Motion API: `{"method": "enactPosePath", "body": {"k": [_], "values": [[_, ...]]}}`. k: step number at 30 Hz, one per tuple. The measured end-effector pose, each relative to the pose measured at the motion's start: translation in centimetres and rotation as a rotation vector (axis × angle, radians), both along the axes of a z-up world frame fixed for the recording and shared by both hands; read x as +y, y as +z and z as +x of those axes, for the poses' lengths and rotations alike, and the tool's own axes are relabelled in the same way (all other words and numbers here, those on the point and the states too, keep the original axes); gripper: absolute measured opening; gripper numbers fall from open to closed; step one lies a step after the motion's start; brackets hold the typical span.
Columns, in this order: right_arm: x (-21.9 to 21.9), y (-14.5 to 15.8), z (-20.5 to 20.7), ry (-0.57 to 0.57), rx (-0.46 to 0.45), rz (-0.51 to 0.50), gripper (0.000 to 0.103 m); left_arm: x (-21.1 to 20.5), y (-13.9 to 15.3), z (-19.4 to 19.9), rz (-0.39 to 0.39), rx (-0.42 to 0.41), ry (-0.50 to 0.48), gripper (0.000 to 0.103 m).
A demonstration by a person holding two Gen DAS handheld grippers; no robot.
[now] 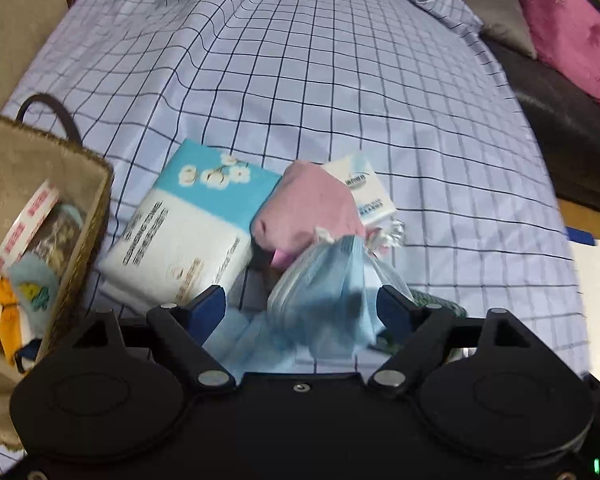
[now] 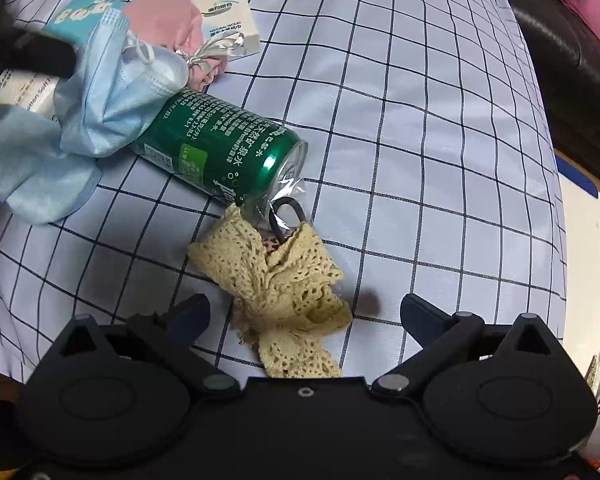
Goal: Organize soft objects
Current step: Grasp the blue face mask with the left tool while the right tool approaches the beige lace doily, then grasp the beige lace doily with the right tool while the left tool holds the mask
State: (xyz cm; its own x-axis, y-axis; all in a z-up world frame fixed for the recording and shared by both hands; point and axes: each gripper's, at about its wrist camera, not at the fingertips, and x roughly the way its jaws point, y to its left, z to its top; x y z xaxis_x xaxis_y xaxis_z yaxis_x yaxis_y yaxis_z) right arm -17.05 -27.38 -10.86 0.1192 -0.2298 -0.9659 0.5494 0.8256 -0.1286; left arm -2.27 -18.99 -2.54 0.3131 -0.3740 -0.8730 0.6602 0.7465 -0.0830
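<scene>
My left gripper (image 1: 300, 304) is open, its jaws either side of a bunch of blue face masks (image 1: 324, 300). The masks also show in the right wrist view (image 2: 112, 92), draped over a green can (image 2: 224, 152). Behind them lie a pink cloth (image 1: 304, 204), a blue-and-white tissue pack (image 1: 188, 224) and a small white tissue pack (image 1: 368, 192). My right gripper (image 2: 304, 316) is open around a cream lace scrunchie (image 2: 284, 288) on the checked cloth.
A woven basket (image 1: 88, 232) holding a tape roll (image 1: 28, 220) and small items stands at the left. A checked cloth (image 1: 340, 80) covers the table. A dark sofa with pink cushions (image 1: 568, 24) is at the far right.
</scene>
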Motion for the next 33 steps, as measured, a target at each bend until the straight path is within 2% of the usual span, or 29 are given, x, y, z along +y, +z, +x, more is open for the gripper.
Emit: {"method": "enactPosePath", "body": {"k": [2, 6, 7, 9, 12, 17, 20, 22, 28, 31, 33], "values": [[0.1, -0.2, 0.0, 0.005, 0.005, -0.001, 0.102, -1.0, -1.1, 0.3, 0.026, 0.008, 0.008, 0.079], [0.2, -0.6, 0.0, 0.016, 0.009, 0.009, 0.102, -1.7, -2.7, 1.0, 0.032, 0.102, 0.017, 0.077], [0.2, -0.7, 0.1, 0.018, 0.009, 0.01, 0.101, -1.8, -2.9, 1.2, 0.027, 0.118, 0.021, 0.074], [0.1, -1.0, 0.1, 0.022, 0.01, 0.012, 0.101, -1.8, -3.1, 1.5, 0.021, 0.149, 0.027, 0.056], [0.1, -1.0, -0.1, 0.021, 0.006, 0.022, 0.101, -1.4, -3.3, 1.8, 0.011, 0.198, 0.043, 0.052], [-0.4, -1.1, -0.4, 0.01, -0.002, 0.038, 0.097, -0.9, -2.9, 1.1, 0.049, 0.18, 0.028, 0.05], [-0.9, -1.0, -0.7, 0.0, -0.008, 0.042, 0.089, -0.3, -2.5, 0.6, 0.06, 0.185, 0.012, 0.05], [-1.5, -1.0, -1.0, -0.002, -0.016, 0.06, 0.078, 0.2, -2.3, 0.3, 0.066, 0.193, 0.001, 0.05], [-1.6, -0.1, -1.6, 0.007, -0.026, 0.094, 0.052, 1.6, -1.5, -0.6, 0.072, 0.203, -0.043, 0.05], [-1.7, 0.3, -1.9, -0.003, -0.019, 0.114, 0.044, 2.2, -1.4, -0.6, 0.08, 0.218, -0.048, 0.05], [-1.8, 0.6, -2.1, -0.002, -0.01, 0.123, 0.045, 2.5, -1.5, -0.4, 0.086, 0.222, -0.037, 0.05]]}}
